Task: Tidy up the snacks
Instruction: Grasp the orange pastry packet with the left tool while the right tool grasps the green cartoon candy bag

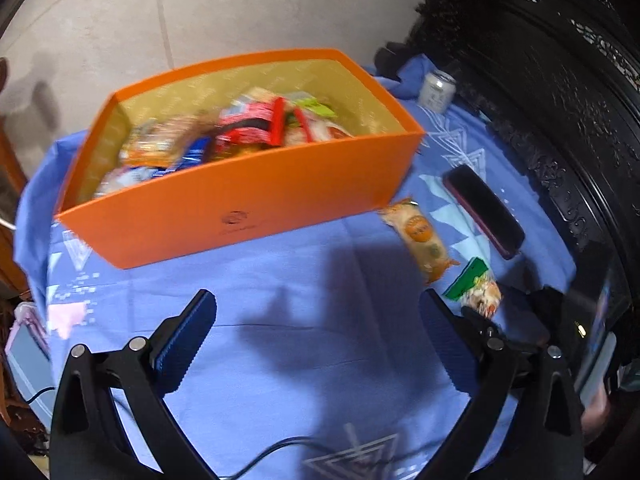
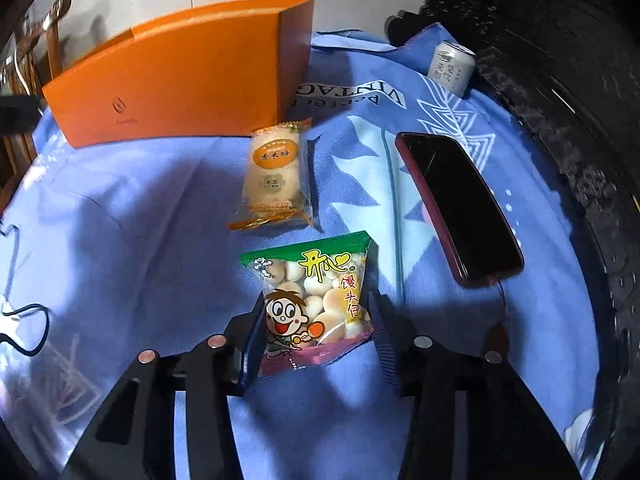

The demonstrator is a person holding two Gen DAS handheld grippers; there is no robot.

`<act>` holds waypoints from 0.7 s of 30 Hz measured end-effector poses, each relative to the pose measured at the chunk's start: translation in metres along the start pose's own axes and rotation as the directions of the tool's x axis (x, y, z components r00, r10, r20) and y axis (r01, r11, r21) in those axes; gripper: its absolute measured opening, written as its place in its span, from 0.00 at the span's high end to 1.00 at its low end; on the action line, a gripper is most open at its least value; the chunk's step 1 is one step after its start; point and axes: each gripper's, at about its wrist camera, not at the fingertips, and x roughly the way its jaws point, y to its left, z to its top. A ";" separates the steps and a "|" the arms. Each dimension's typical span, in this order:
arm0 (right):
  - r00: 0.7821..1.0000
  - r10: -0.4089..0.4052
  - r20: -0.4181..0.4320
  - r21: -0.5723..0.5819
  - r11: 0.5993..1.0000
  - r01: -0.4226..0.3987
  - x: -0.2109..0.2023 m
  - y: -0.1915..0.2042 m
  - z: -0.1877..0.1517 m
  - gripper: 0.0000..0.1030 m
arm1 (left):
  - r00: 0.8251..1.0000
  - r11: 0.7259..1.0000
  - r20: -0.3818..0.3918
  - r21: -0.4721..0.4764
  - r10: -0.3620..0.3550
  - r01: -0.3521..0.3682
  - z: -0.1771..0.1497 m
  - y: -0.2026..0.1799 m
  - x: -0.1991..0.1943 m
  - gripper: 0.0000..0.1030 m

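Observation:
An orange box (image 1: pixel 240 196) holding several snack packets (image 1: pixel 248 124) stands on the blue cloth; it also shows in the right wrist view (image 2: pixel 180 80). My left gripper (image 1: pixel 316 320) is open and empty above the cloth in front of the box. My right gripper (image 2: pixel 318 316) is shut on a green-topped packet of small white buns (image 2: pixel 316 296), which also shows in the left wrist view (image 1: pixel 478 286). An orange-wrapped cake packet (image 2: pixel 276 176) lies on the cloth between that packet and the box, also in the left wrist view (image 1: pixel 422 240).
A dark phone in a red case (image 2: pixel 460 204) lies to the right on the cloth (image 2: pixel 140 240). A white can (image 2: pixel 452 66) stands at the back right. Dark carved furniture (image 1: pixel 560 100) borders the right side. Cables (image 2: pixel 28 332) lie at the left.

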 end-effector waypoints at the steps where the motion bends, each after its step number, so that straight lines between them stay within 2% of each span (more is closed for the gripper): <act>1: 1.000 0.003 0.003 0.013 1.000 -0.003 -0.005 -0.001 -0.003 0.53 | 1.000 1.000 -0.013 0.000 -0.014 0.014 0.003 -0.008 0.007 0.04; 6: 1.000 0.022 0.000 0.078 0.997 -0.022 -0.031 -0.008 -0.026 0.53 | 0.997 0.998 -0.061 -0.031 -0.054 0.052 0.017 -0.044 0.044 0.04; 10: 0.999 0.035 -0.008 0.121 0.992 -0.034 -0.042 -0.011 -0.041 0.53 | 0.986 0.991 -0.140 -0.107 -0.089 0.074 0.029 -0.070 0.088 0.04; 15: 0.999 0.041 -0.006 0.153 0.987 -0.039 -0.046 -0.018 -0.052 0.53 | 0.983 0.991 -0.179 -0.137 -0.032 0.007 0.033 -0.089 0.126 0.07; 16: 0.999 0.041 -0.004 0.157 0.987 -0.040 -0.047 -0.020 -0.053 0.53 | 0.983 0.989 -0.184 -0.145 -0.018 -0.009 0.033 -0.090 0.131 0.11; 17: 0.999 0.040 -0.002 0.159 0.987 -0.039 -0.046 -0.021 -0.052 0.53 | 0.981 0.988 -0.196 -0.155 -0.005 -0.026 0.033 -0.091 0.137 0.21; 19: 0.999 0.037 0.002 0.161 0.986 -0.037 -0.045 -0.024 -0.052 0.53 | 0.976 0.983 -0.217 -0.181 0.002 -0.043 0.032 -0.092 0.148 0.31; 21: 0.999 0.037 0.002 0.169 0.985 -0.037 -0.044 -0.028 -0.052 0.53 | 0.979 0.986 -0.200 -0.157 0.030 -0.062 0.034 -0.098 0.149 0.34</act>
